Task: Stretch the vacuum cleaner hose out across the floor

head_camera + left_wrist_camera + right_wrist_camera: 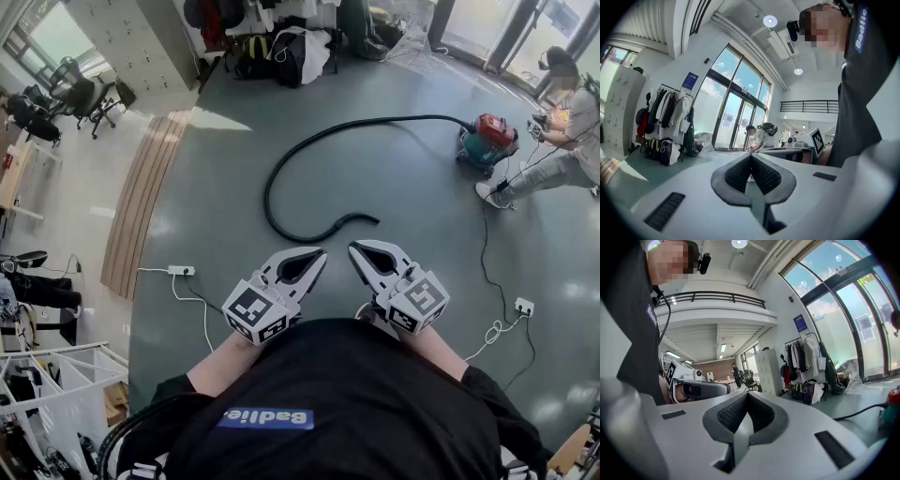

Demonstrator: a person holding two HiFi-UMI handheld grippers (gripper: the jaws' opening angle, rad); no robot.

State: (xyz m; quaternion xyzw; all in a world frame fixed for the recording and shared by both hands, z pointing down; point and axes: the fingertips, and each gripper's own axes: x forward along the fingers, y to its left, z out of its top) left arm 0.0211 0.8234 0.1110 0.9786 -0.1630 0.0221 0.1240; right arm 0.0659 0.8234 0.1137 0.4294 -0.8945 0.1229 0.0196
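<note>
Black hose, still curled

The vacuum cleaner hose (281,169) lay looped on the grey floor, attached to the red-green vacuum cleaner (487,141).

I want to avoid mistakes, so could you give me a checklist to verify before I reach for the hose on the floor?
1. Left gripper empty: ok.
2. Right gripper empty: ok.
3. Jaws open for a grasp: not ok, both pairs are shut.
4. Hose free end uncovered: ok, it lies bare on the floor ahead.
5. Hose joined to the vacuum cleaner: ok.
6. Path free: not ok, a power strip and its cable lie to the left, and a person is beside the vacuum cleaner.
</note>
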